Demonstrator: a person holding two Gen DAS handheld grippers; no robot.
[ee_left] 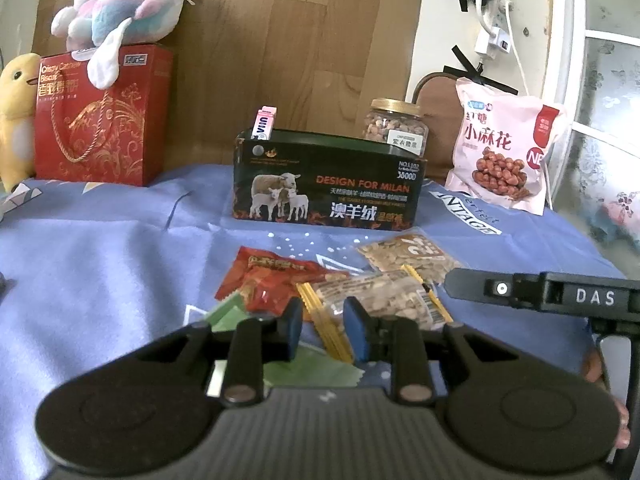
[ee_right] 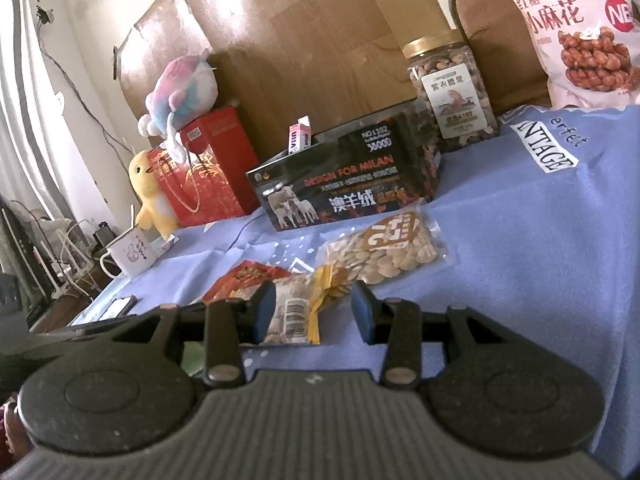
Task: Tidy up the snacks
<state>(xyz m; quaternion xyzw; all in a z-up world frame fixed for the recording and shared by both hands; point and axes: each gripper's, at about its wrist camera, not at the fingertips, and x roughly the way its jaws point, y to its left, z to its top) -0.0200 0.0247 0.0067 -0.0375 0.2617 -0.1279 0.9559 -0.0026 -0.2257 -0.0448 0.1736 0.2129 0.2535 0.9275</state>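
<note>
Several snack packets lie on the blue cloth in front of a dark open box (ee_left: 328, 196) printed with sheep, also in the right wrist view (ee_right: 344, 188). A pink carton (ee_left: 264, 122) stands inside the box. A yellow-edged nut packet (ee_left: 380, 296) lies between a red packet (ee_left: 272, 280) and a clear seed packet (ee_left: 408, 256). A green packet (ee_left: 228, 314) lies under the red one. My left gripper (ee_left: 322, 332) is open, its pads straddling the yellow packet's near end. My right gripper (ee_right: 312, 308) is open over the same packet (ee_right: 292, 308), beside the seed packet (ee_right: 384, 252).
At the back stand a nut jar (ee_left: 396, 126), a pink twist-snack bag (ee_left: 504, 148), a red gift bag (ee_left: 100, 120) with a plush fish (ee_left: 124, 8) on top, and a yellow plush duck (ee_left: 16, 116). A white mug (ee_right: 128, 256) and a phone (ee_right: 116, 306) sit at the left edge.
</note>
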